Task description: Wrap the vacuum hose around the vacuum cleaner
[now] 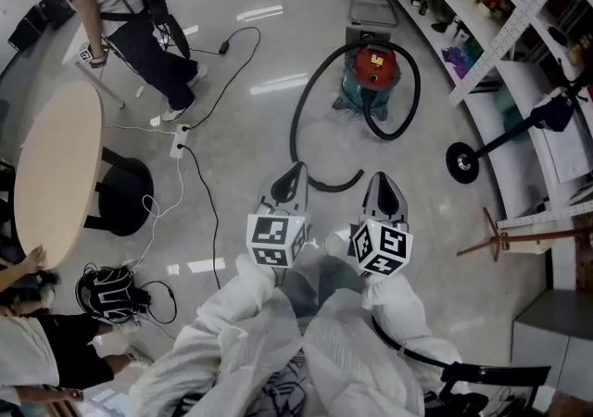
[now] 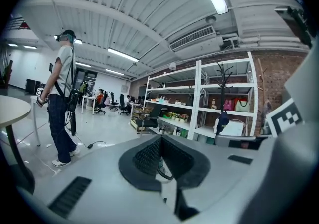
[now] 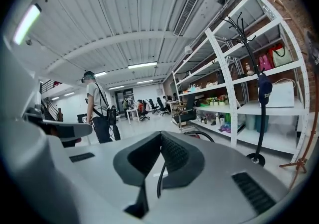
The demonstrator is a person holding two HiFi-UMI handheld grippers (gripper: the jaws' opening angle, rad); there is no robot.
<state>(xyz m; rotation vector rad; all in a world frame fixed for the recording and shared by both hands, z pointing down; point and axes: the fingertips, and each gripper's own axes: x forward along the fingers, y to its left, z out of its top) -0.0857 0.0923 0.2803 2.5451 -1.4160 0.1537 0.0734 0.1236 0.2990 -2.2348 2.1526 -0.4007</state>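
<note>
Facing the vacuum cleaner (image 1: 372,72) at upper centre | left gripper (image 1: 295,174) and right gripper (image 1: 383,185): fingers were together, holding nothing | vacuum hose (image 1: 295,123) lay curled on the floor, its end just ahead | likely best: part fingers first, grasp near the free end.

Round beige table (image 1: 56,174) at left edge, on a dark pedestal base. Person (image 1: 120,7) stands beyond it, upper left, in dark trousers. White power strip (image 1: 178,142) on floor near their feet; black cable (image 1: 215,221) trails from it. White shelving (image 1: 508,91) along right side, black-based coat stand (image 1: 462,162) just in front.
</note>
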